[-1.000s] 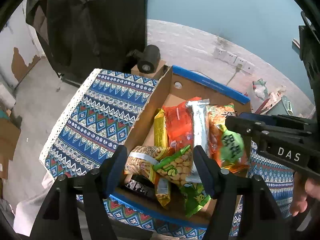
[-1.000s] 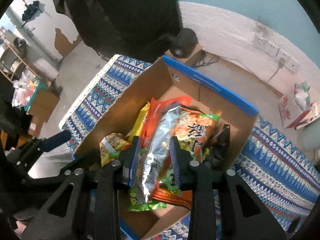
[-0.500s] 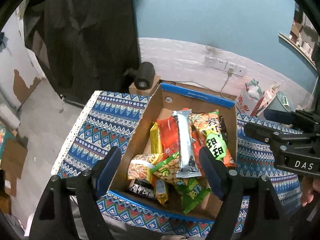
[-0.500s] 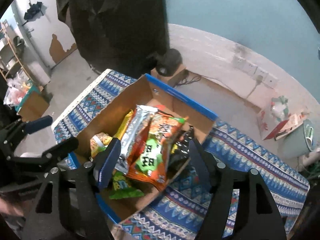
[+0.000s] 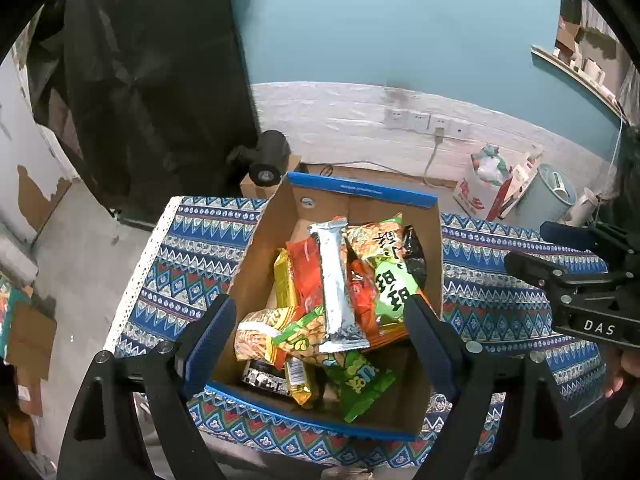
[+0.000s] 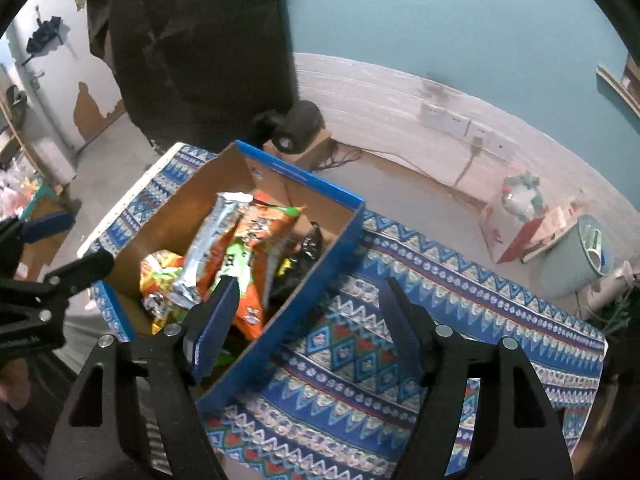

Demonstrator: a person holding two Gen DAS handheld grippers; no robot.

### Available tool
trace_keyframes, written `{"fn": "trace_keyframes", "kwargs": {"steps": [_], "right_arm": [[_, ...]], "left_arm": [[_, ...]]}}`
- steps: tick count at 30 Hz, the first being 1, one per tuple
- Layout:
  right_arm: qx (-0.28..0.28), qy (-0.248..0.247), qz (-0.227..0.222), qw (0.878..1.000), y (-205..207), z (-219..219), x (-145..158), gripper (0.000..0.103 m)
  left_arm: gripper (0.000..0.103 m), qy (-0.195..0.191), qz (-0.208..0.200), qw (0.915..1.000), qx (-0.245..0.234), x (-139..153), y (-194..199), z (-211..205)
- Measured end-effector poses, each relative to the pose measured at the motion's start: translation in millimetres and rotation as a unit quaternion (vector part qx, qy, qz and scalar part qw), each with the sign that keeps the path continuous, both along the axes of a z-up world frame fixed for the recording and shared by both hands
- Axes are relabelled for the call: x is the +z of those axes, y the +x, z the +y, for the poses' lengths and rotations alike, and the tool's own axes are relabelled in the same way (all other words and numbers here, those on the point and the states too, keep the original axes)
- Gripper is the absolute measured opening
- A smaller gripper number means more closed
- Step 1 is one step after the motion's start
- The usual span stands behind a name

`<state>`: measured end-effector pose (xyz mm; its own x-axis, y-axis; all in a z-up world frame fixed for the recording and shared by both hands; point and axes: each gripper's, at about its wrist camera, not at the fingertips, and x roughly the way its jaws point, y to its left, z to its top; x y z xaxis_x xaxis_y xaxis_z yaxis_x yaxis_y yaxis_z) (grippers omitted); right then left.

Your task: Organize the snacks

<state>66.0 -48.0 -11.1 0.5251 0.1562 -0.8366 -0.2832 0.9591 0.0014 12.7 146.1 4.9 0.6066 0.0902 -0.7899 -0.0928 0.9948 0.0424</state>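
An open cardboard box (image 5: 360, 190) (image 6: 312, 312) with blue rims stands on a patterned blue cloth (image 5: 192, 248) (image 6: 440, 300). It holds several snack packets. A long silver packet (image 5: 334, 280) (image 6: 208, 248) lies on top, beside an orange-and-green bag (image 5: 384, 264) (image 6: 256, 240). A green packet (image 5: 356, 380) and a peanut packet (image 5: 260, 332) lie at the near end. My left gripper (image 5: 320, 308) (image 6: 80, 240) hangs above the box, its jaws opening, nothing between them. My right gripper (image 6: 310, 286) (image 5: 526, 246) is open and empty over the box's right wall and the cloth.
A black cylindrical device (image 5: 268, 160) (image 6: 300, 124) sits on a small carton behind the box. Wall sockets (image 5: 424, 122), a red-and-white carton (image 5: 480, 188) and a pale bin (image 5: 548, 192) (image 6: 580, 256) stand at the back right. A dark curtain (image 5: 160, 80) hangs at the back left.
My right gripper opened and let go of the silver packet, which now lies on the pile. Both grippers drew back and up from the box; the right shifted rightward over the cloth. The left jaws widened.
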Motion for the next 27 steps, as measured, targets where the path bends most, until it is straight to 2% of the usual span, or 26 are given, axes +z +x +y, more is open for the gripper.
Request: {"fn": "trace_keyframes", "kwargs": {"steps": [5, 13, 27], "right_arm": [[-0.005, -0.003, 0.000, 1.000, 0.6, -10.5, -3.4, 0.071], [-0.008, 0.004, 0.011, 1.000, -0.5, -19.3, -9.1, 0.071], [-0.006, -0.003, 0.011, 1.000, -3.6, -17.8, -10.2, 0.071]], "left_arm": [[0.093, 0.013, -0.001, 0.9999, -0.002, -0.7, 1.7, -6.7], [0.093, 0.024, 0.016, 0.9996, -0.001, -8.0, 7.1, -11.1], [0.095, 0.046, 0.007, 0.9989, -0.010, -7.0, 3.9, -17.5]]}}
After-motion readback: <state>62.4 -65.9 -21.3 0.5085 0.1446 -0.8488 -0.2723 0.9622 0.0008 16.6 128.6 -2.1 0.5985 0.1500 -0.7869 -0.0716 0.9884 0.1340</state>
